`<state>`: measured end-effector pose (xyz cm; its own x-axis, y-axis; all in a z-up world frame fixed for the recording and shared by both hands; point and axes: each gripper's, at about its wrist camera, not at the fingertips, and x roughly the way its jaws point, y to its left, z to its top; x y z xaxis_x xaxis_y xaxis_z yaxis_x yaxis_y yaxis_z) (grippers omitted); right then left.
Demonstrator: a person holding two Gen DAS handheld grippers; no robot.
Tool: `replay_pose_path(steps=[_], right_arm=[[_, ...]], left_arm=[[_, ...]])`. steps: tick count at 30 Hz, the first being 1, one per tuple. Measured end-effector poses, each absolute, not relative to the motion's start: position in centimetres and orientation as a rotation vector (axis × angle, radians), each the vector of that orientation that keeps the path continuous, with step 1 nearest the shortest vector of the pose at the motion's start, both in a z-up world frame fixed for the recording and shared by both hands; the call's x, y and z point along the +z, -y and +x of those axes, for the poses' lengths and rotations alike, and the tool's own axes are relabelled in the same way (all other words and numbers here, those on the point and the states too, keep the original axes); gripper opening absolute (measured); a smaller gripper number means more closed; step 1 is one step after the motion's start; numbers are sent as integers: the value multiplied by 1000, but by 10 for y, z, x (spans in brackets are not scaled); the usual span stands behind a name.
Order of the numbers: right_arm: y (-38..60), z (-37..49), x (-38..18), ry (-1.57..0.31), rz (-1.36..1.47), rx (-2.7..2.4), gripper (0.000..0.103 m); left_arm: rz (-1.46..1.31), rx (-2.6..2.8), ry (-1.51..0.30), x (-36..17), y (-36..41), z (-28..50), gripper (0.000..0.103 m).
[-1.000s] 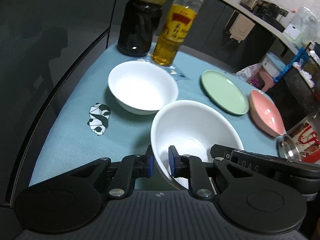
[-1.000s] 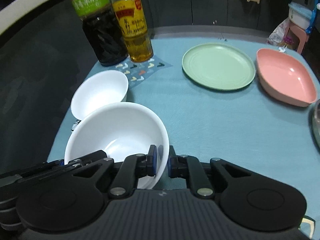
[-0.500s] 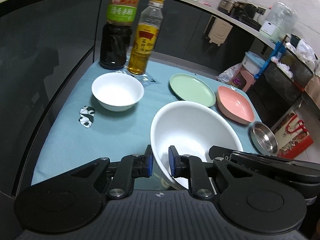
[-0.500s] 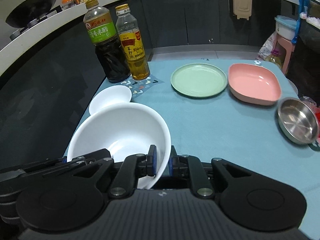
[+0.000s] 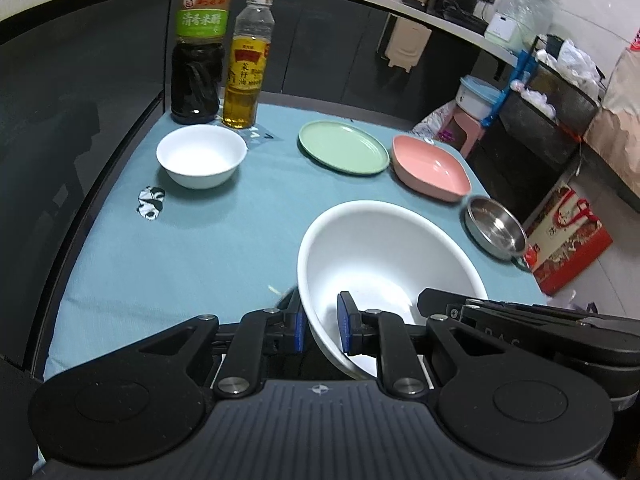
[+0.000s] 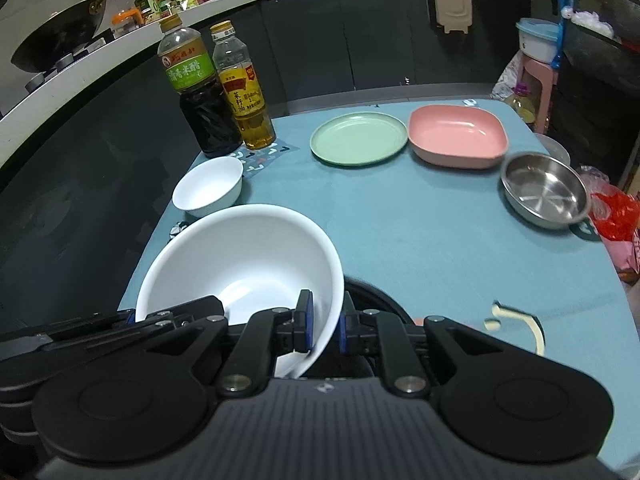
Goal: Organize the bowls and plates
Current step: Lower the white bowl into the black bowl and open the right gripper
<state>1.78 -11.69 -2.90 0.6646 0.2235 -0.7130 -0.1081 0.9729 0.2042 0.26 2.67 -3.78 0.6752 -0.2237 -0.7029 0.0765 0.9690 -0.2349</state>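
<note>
A large white bowl [image 5: 384, 248] [image 6: 240, 256] hangs tilted above the near part of the teal table [image 5: 180, 248]. My left gripper [image 5: 320, 326] is shut on its left rim, one blue pad inside and one outside. My right gripper [image 6: 324, 328] pinches the opposite rim in the same way. A small white bowl [image 5: 201, 156] [image 6: 208, 190] sits at the far left. Across the back stand a green plate [image 5: 343, 147] [image 6: 359, 139] and a pink dish [image 5: 430, 168] [image 6: 456, 136]. A steel bowl [image 5: 495, 232] [image 6: 544, 192] rests by the right edge.
Behind the small bowl stand a dark vinegar bottle [image 5: 198, 48] and an oil bottle [image 5: 248, 64]. A panda sticker [image 5: 151, 202] marks the cloth. A red gift bag [image 5: 568, 240] and a pink stool [image 6: 536, 80] are on the floor to the right.
Both grippers have drawn back and risen with the large bowl between them. The small bowl and bottles now look farther away, and the steel bowl has come into view.
</note>
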Motion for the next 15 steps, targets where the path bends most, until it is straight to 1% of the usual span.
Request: replay_pose_path(steps=[15], right_arm=[[131, -5, -51, -869, 176, 167, 16]], left_arm=[[-139, -191, -892, -61, -11, -9, 15]])
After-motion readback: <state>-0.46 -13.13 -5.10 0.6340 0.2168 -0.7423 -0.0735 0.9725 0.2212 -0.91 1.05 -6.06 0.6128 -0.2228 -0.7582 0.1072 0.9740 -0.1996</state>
